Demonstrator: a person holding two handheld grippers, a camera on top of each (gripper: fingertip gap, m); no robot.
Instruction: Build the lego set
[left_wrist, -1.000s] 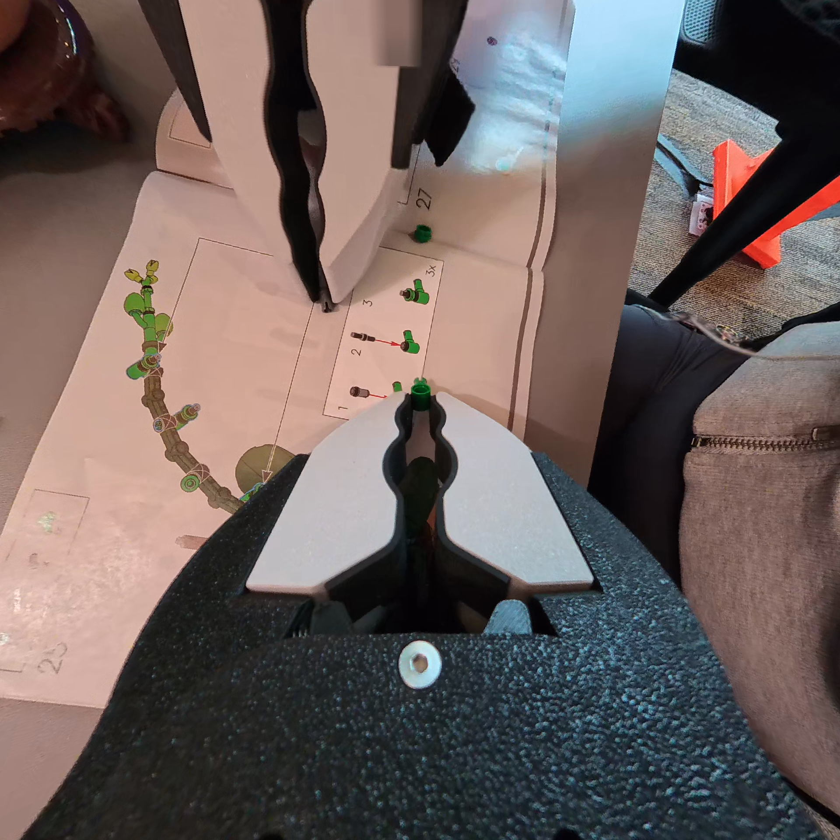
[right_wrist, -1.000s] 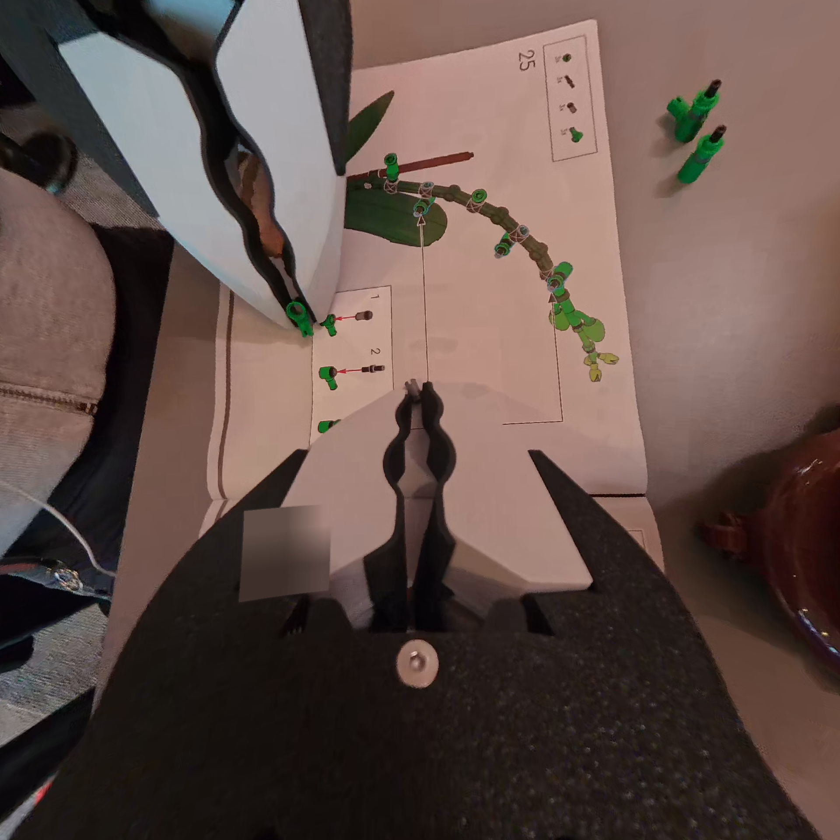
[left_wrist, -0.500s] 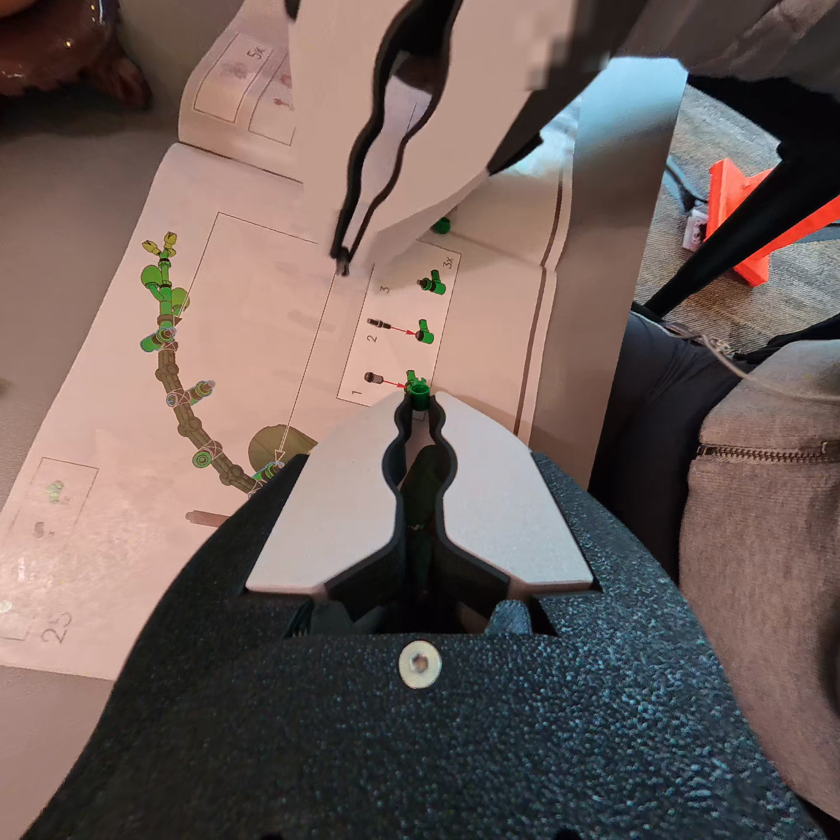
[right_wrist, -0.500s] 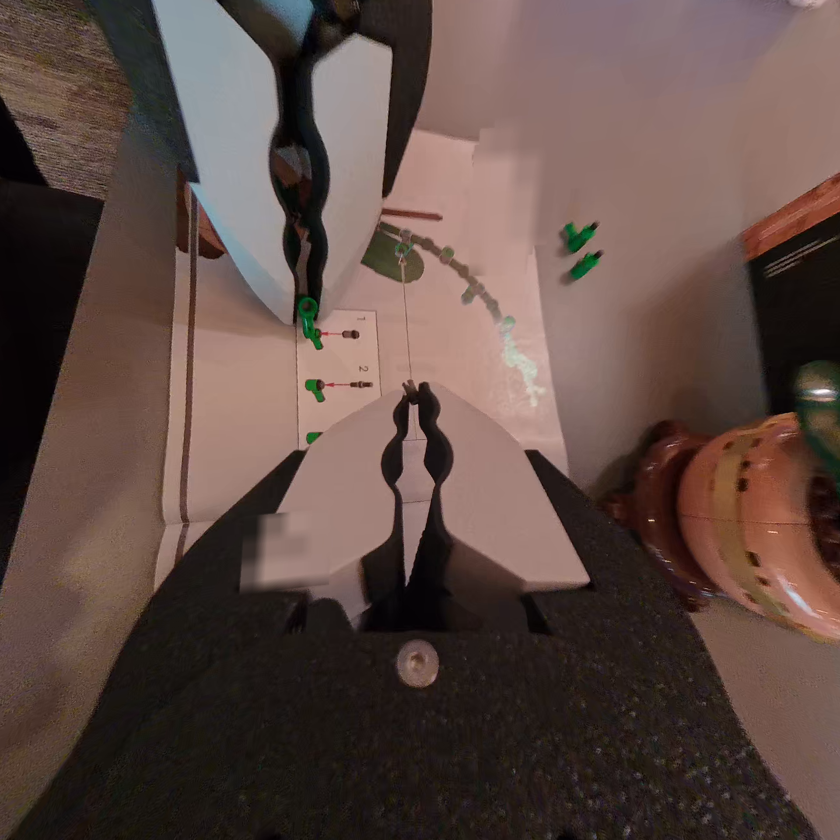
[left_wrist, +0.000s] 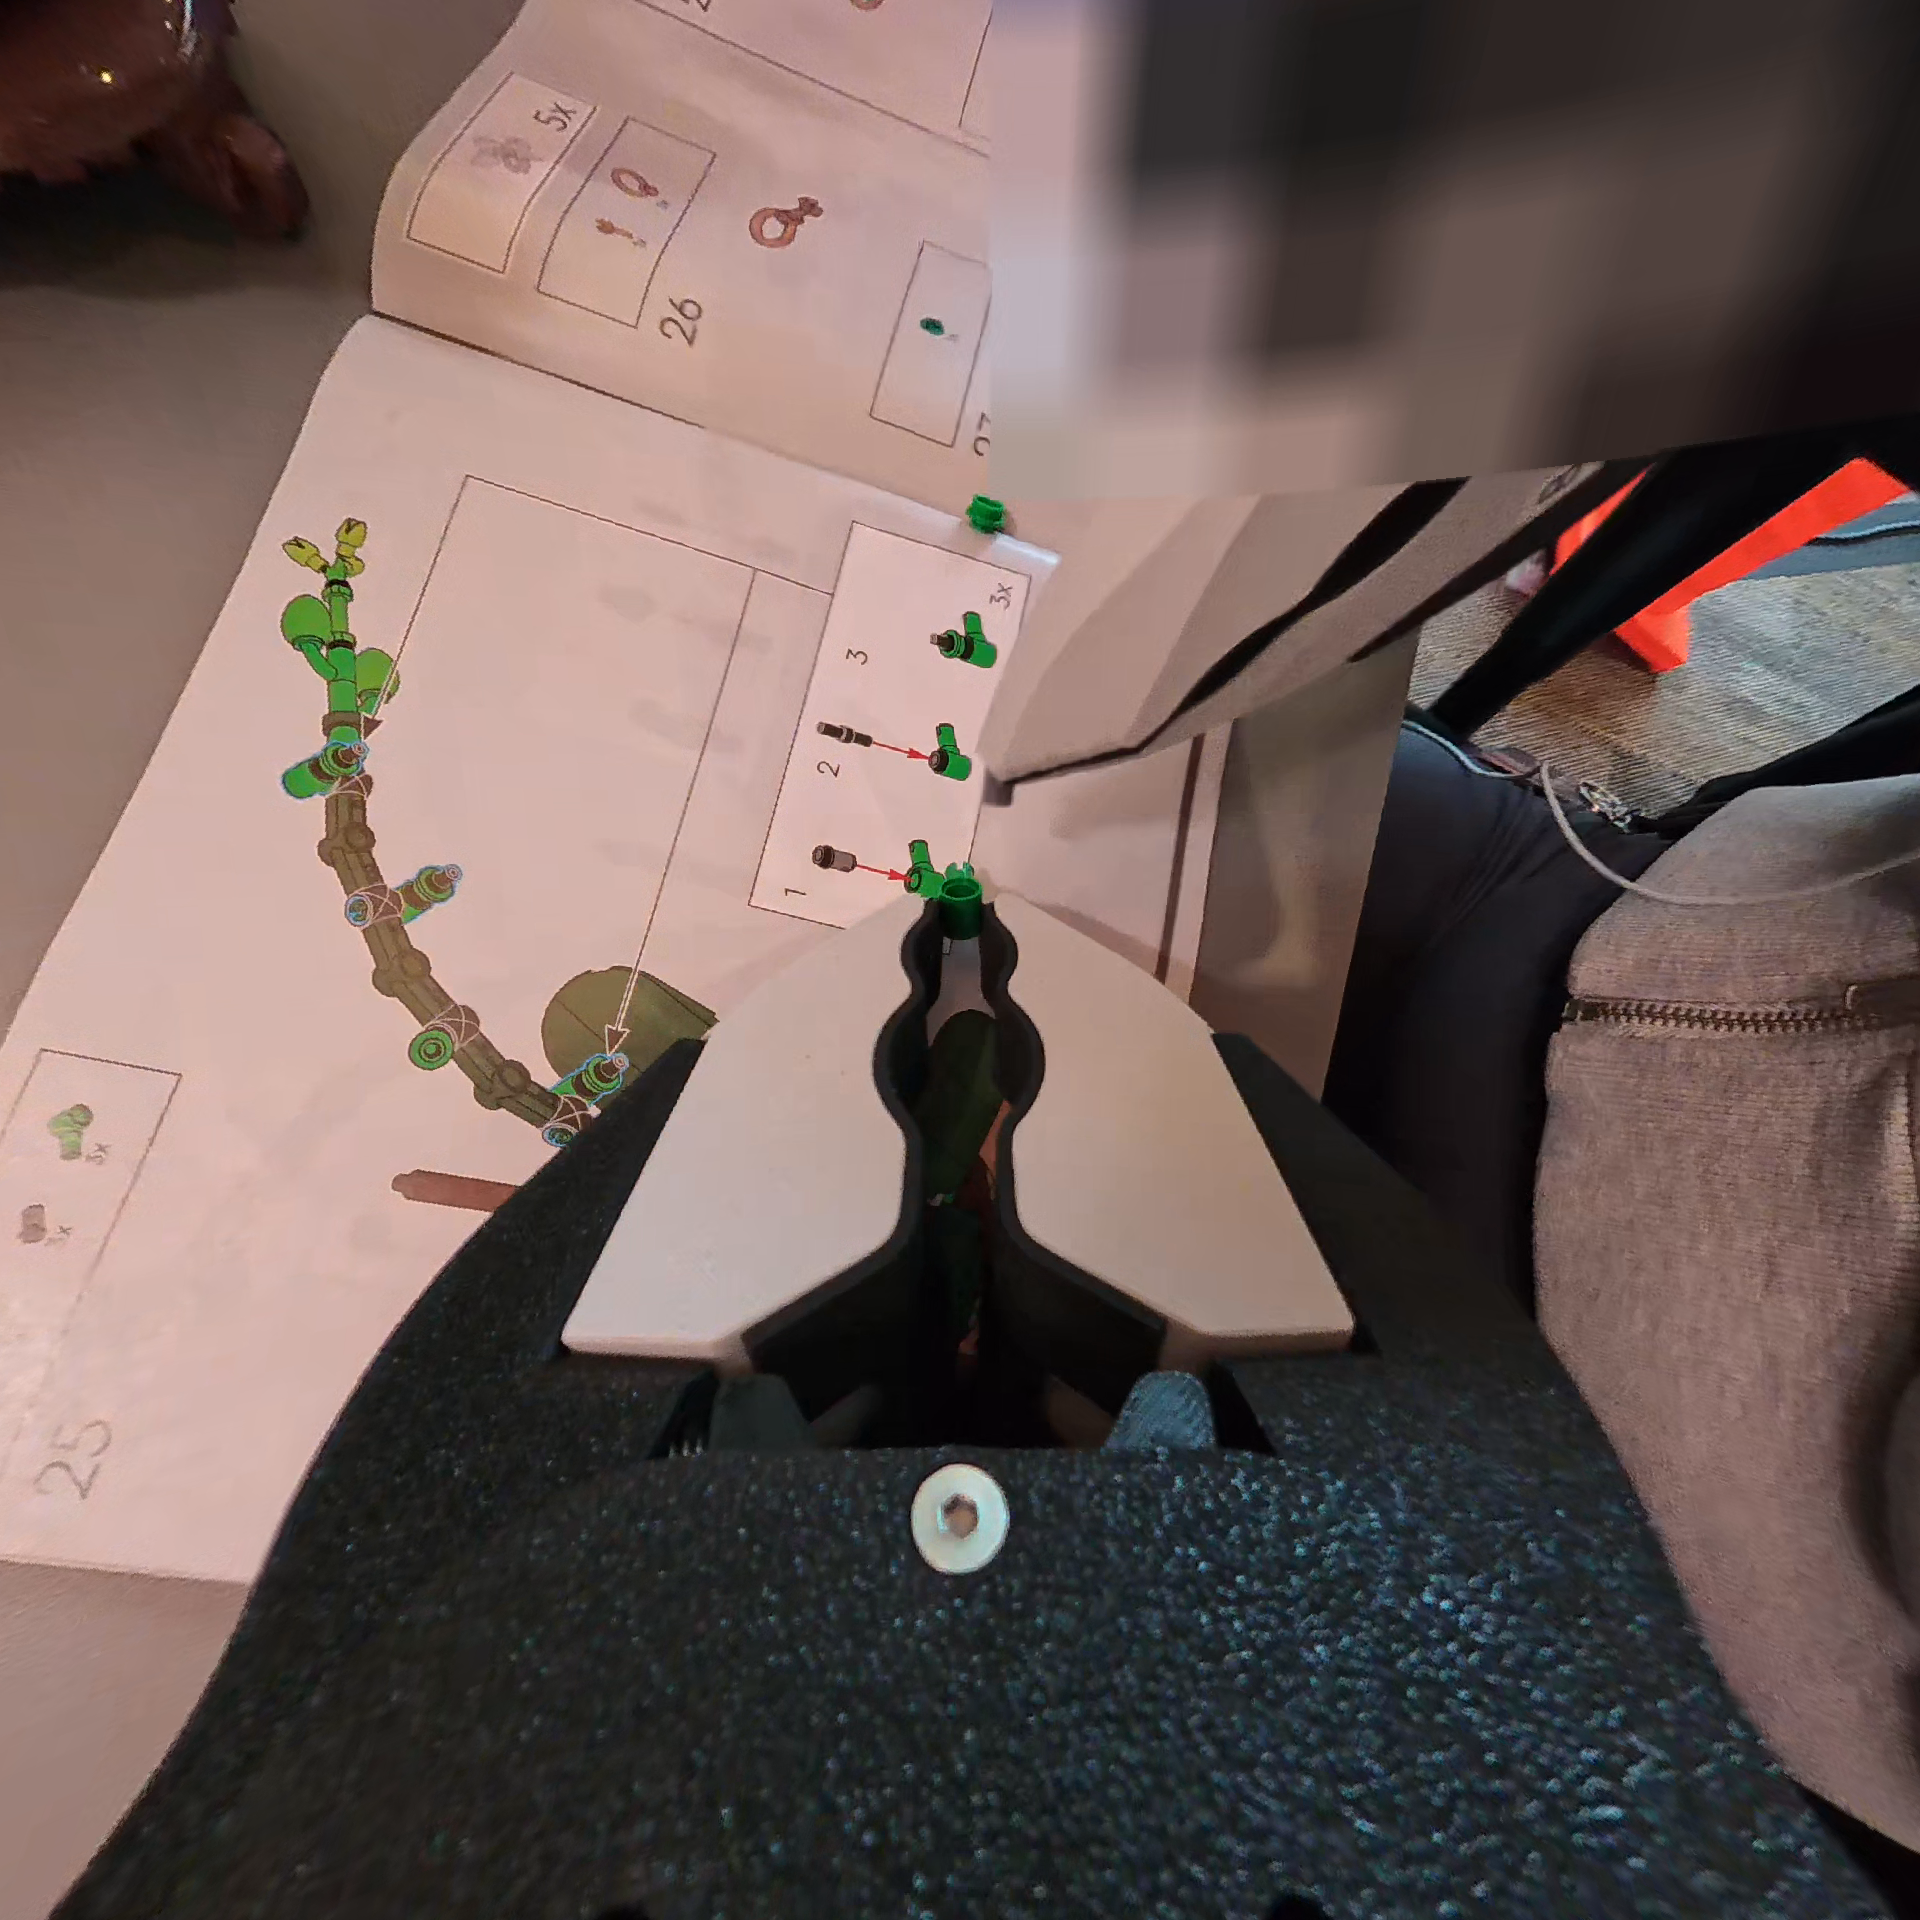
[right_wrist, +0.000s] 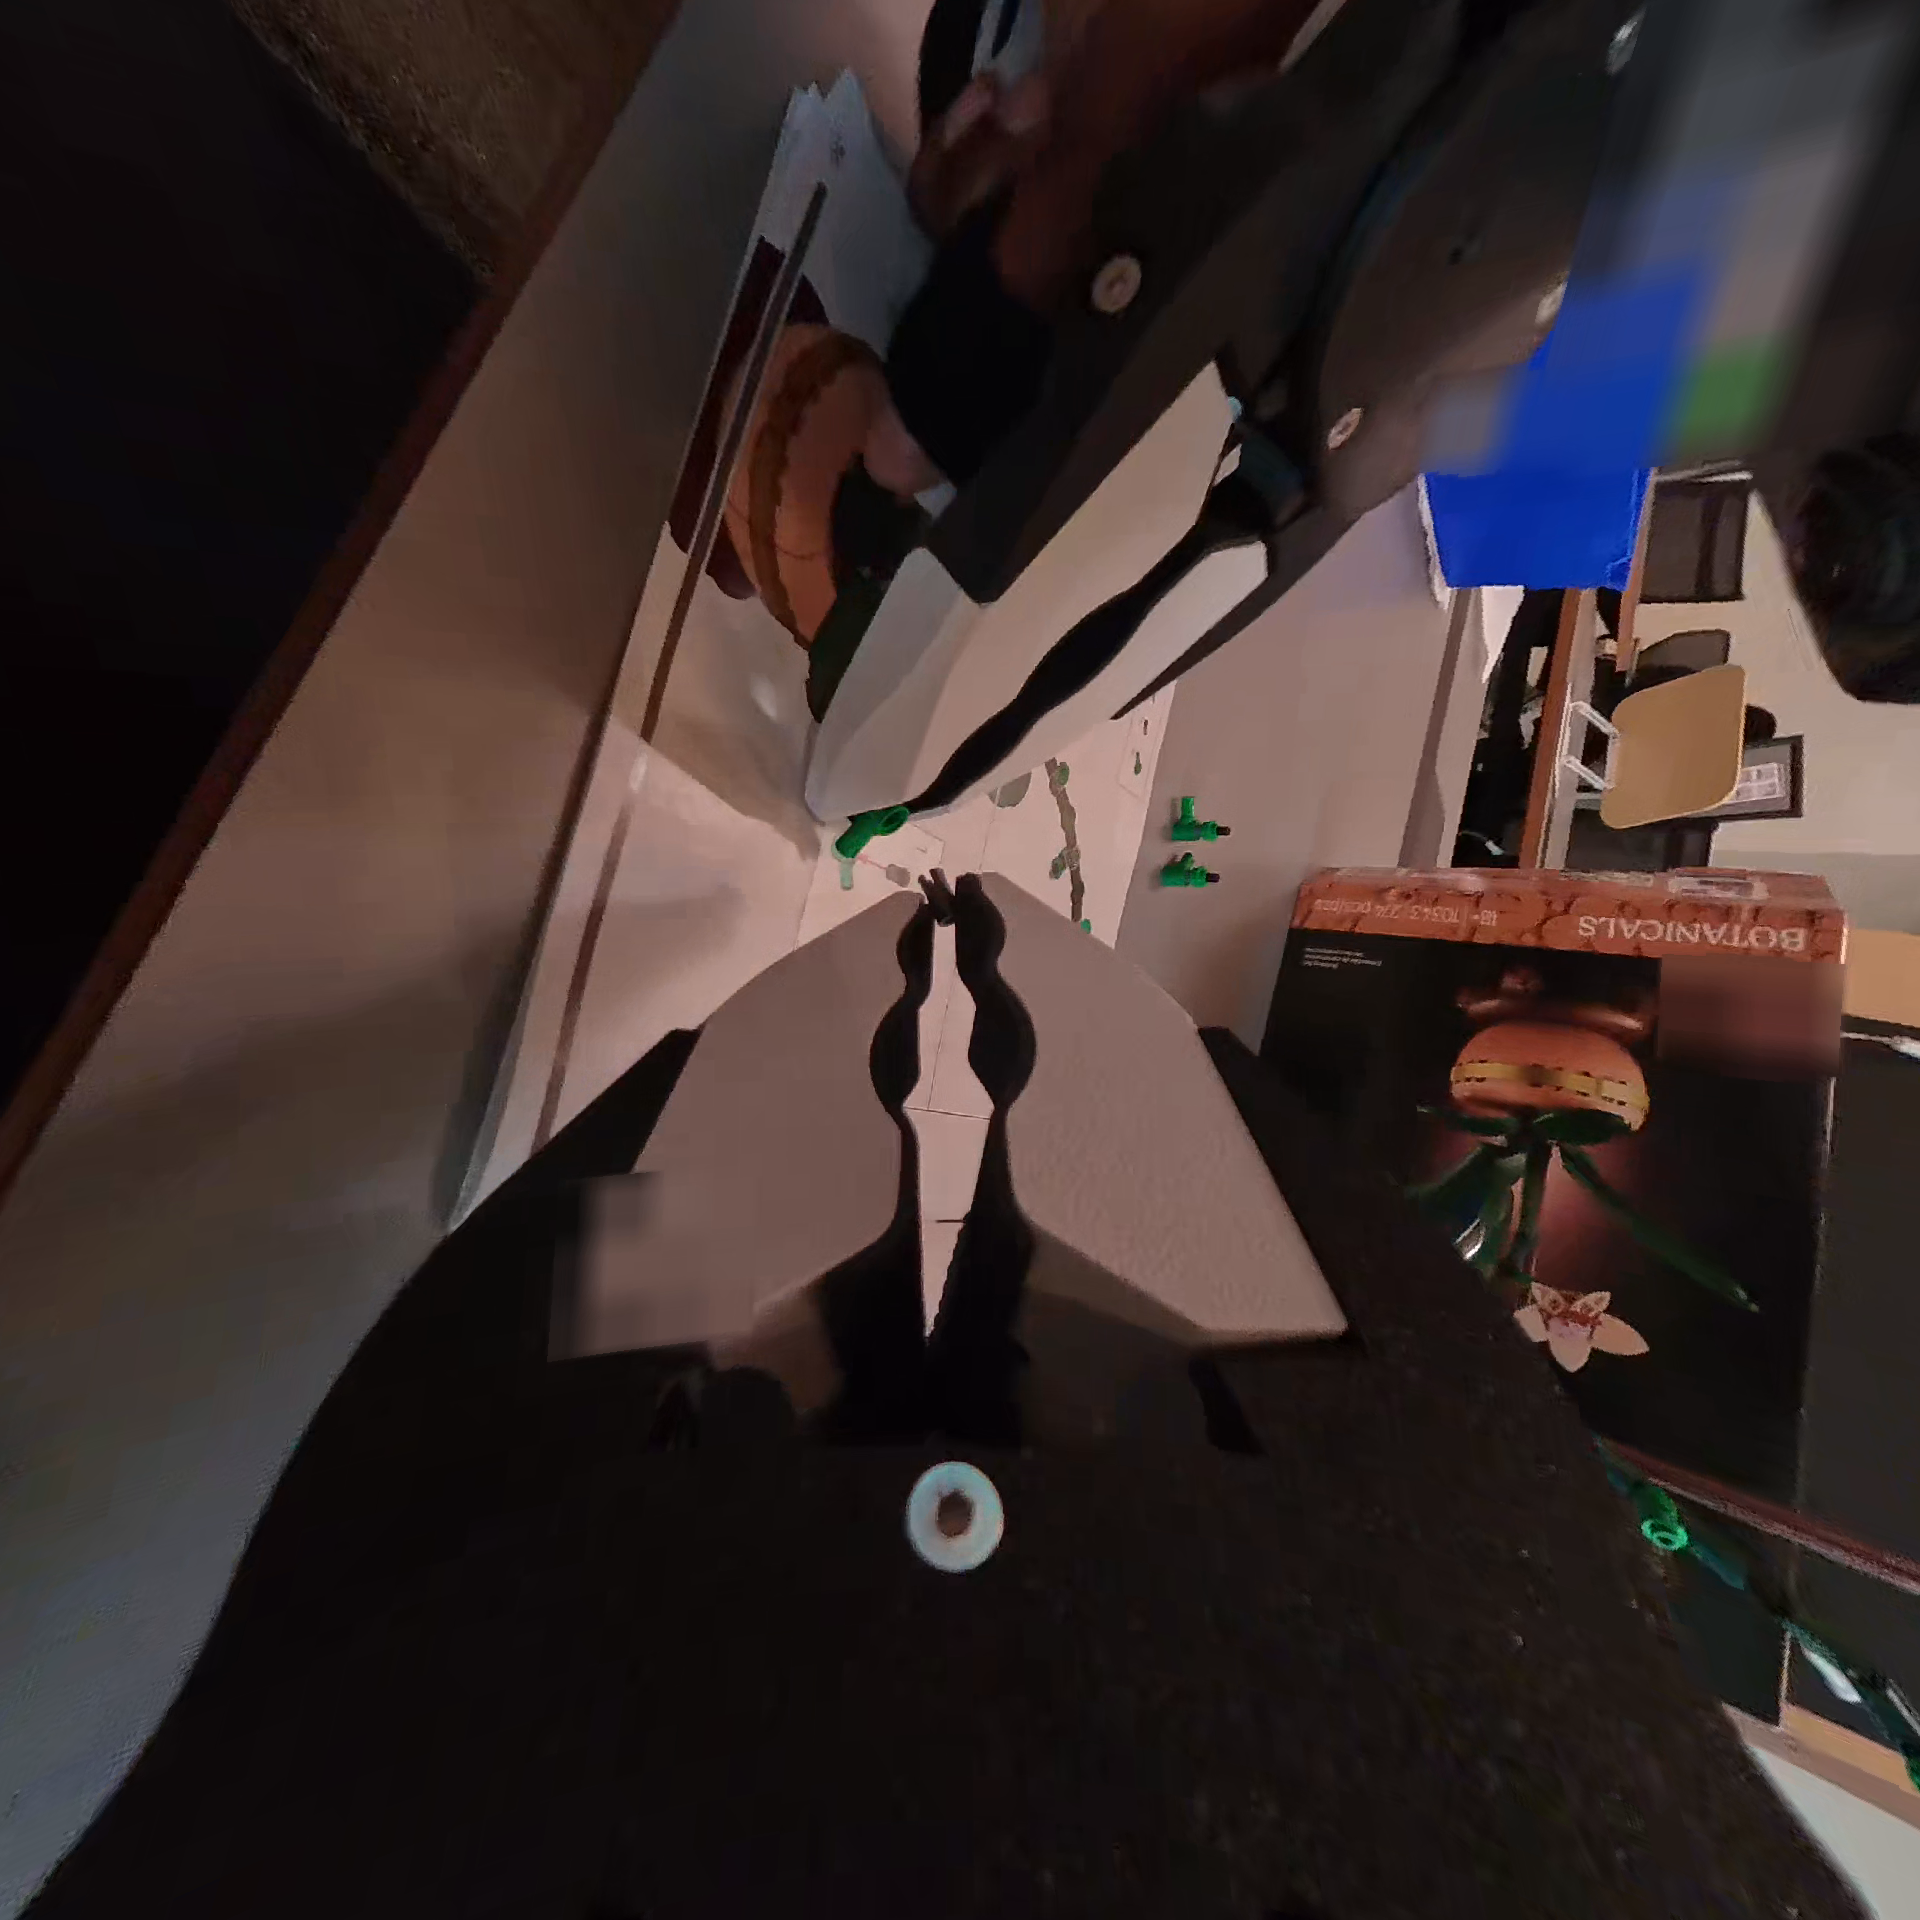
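My left gripper (left_wrist: 958, 916) is shut on a small green connector piece (left_wrist: 958, 902) that sticks out past its tips, above an open instruction booklet (left_wrist: 582, 727). The right wrist view shows the same green piece (right_wrist: 871, 828) pinched at the left gripper's tips. My right gripper (right_wrist: 943, 891) is shut on a tiny dark pin (right_wrist: 938, 896) at its tips. The pin points towards the green piece, a short way from it. In the left wrist view the right gripper (left_wrist: 1000, 777) comes in from the right, its tips just above and beyond the green piece.
A loose green stud (left_wrist: 984, 512) lies on the booklet. Two green pieces with dark pins (right_wrist: 1195, 821) (right_wrist: 1184, 873) lie on the table beyond the booklet. A dark product box (right_wrist: 1558, 1143) stands at the right and a brown pot (left_wrist: 125, 104) at the far left. A person's grey garment (left_wrist: 1745, 1247) is close on the right. Less than 4 cm separates the two grippers' tips. Left tips and right tips are each some 20 centimeters from the brown pot (left_wrist: 125, 104).
My right gripper has tilted hard and swung from above the booklet to the right side of the left wrist view, with its pin still held. My left gripper kept its green piece and barely moved.
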